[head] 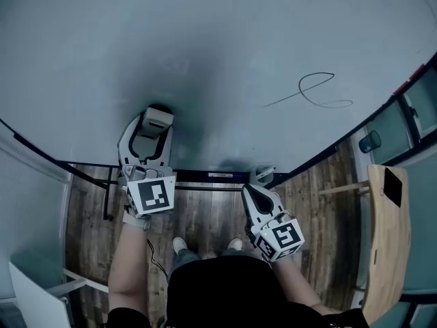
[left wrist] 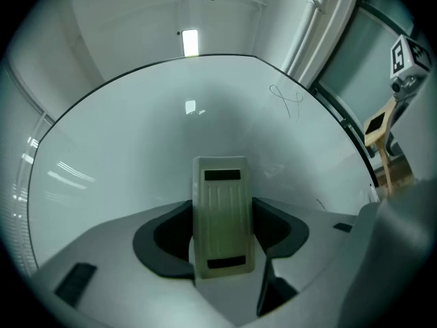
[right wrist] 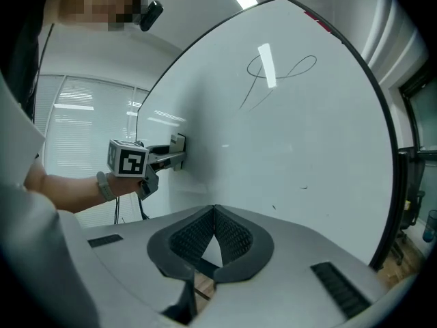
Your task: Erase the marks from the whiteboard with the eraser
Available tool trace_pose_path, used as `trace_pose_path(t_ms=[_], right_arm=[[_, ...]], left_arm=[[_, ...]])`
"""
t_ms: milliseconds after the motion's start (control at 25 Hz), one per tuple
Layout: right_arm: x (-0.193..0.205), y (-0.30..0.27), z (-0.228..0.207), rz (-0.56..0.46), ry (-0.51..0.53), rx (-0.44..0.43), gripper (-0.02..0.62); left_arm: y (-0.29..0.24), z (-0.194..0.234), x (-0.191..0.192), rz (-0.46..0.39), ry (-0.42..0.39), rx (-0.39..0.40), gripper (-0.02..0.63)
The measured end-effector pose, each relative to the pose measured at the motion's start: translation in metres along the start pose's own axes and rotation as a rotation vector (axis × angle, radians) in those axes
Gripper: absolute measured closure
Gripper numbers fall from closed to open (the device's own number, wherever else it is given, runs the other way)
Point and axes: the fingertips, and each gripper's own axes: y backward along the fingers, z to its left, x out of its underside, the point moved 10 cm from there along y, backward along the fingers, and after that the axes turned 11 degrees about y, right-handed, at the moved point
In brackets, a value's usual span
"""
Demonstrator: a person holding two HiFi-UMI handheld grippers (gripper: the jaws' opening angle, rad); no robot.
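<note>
Two grippers are in the person's hands. The left gripper (head: 151, 130) has its jaws closed on the eraser (left wrist: 222, 217), a pale ribbed block with a dark strip at each end, which stands upright between the two dark pads. In the right gripper view the eraser's far end lies against the whiteboard (head: 205, 46), low on its left part. The right gripper (right wrist: 214, 217) has its jaws pressed together at the tips, and nothing is between them. It hangs lower than the left one, just in front of the board's bottom edge, near the narrow tray (head: 218, 176) that runs along it.

One mark (head: 317, 91) is on the board: a thin dark loop with a long tail. It is well apart from the eraser, to the right and higher up. Around the eraser the board looks grey and smudged.

Below the board is a wooden floor (head: 212, 210), and the person's pale shoes (head: 179, 244) stand on it. On the right, a light wooden chair (head: 389, 238) stands beside a glass wall.
</note>
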Motion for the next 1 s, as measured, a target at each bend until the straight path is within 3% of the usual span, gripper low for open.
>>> trace_pose_path(t_ms=[200, 400, 640, 1000], right_arm=[[-0.003, -0.015, 0.019, 0.004, 0.013, -0.028, 0.566], [0.001, -0.01, 0.017, 0.007, 0.002, -0.003, 0.566], [0.006, 0.014, -0.003, -0.006, -0.02, 0.051, 0.566], [0.021, 0.071, -0.05, -0.036, -0.063, 0.175, 0.566]], left_arm=[[0.008, 0.04, 0.011, 0.025, -0.039, -0.004, 0.341], [0.006, 0.029, 0.007, 0.077, -0.104, 0.038, 0.342], [-0.016, -0.024, -0.048, 0.054, -0.285, 0.134, 0.342], [-0.057, -0.131, -0.13, -0.025, -0.374, 0.225, 0.342]])
